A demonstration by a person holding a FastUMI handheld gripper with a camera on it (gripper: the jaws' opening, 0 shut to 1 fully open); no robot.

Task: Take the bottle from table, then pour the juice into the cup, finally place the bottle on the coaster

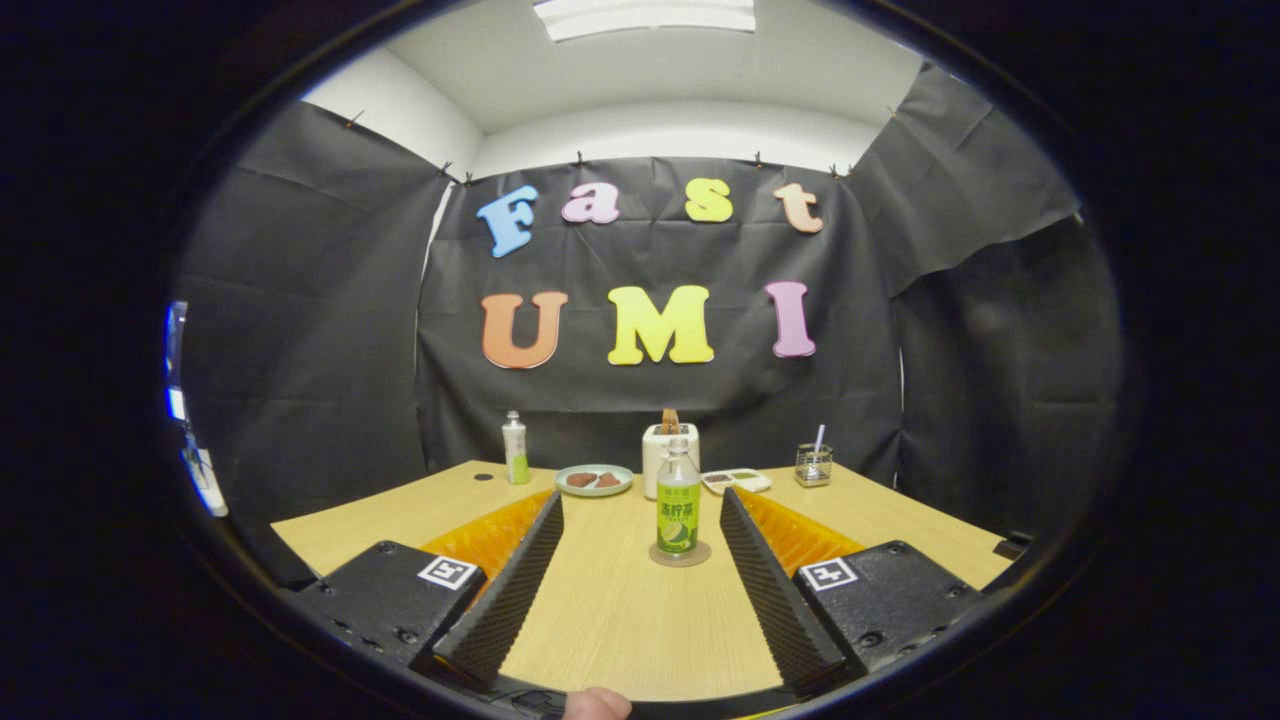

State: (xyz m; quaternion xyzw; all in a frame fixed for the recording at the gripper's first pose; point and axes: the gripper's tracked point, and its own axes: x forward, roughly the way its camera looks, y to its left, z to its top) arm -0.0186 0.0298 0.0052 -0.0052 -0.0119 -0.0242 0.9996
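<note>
Spread wide and holding nothing, the fingers (640, 575) frame the clear plastic green-labelled bottle (678, 500), upright on a round coaster (680, 555) between their tips on the wooden bench (620, 620), so placing seems done and pulling straight back is next.

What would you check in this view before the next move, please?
1. Claw open, fingers spread: ok.
2. Bottle upright, between the fingertips, untouched: ok.
3. Bottle resting on the coaster: ok.
4. Wooden table bare between claw and bottle: ok.
5. Cup to pour into: cannot tell which item near the plate it is.
6. Juice already poured: cannot tell.
</note>
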